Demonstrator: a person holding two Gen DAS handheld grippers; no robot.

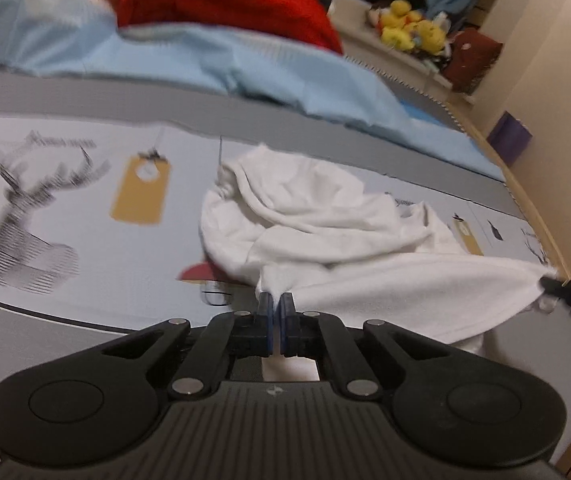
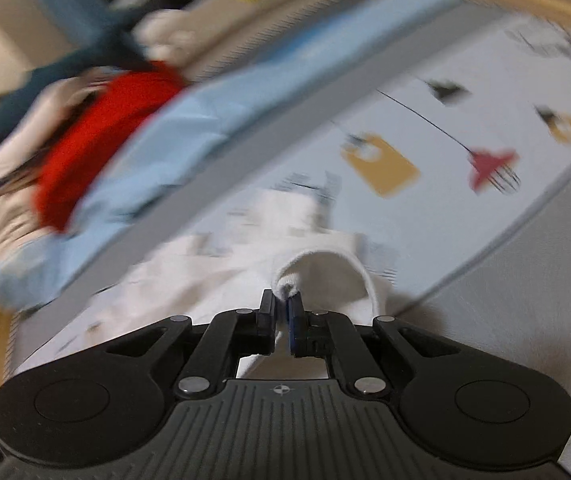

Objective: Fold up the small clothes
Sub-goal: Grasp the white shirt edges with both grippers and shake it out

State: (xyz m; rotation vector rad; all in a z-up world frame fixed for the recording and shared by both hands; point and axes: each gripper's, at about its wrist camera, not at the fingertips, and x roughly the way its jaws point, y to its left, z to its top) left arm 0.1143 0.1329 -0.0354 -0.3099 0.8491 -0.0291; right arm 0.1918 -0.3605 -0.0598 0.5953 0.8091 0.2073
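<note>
Both grippers pinched the crumpled white cotton garment (image 1: 325,232): left gripper (image 1: 276,304) at one corner, right gripper (image 1: 549,286) at three o'clock, hem taut between.

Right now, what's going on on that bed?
A person is working a white garment with two handheld tongs. The left tongs are shut on one bunched edge; the right tongs are shut on another edge. The cloth is stretched between them over the printed bed cover, crumpled, not yet folded. A red item lies behind.
</note>
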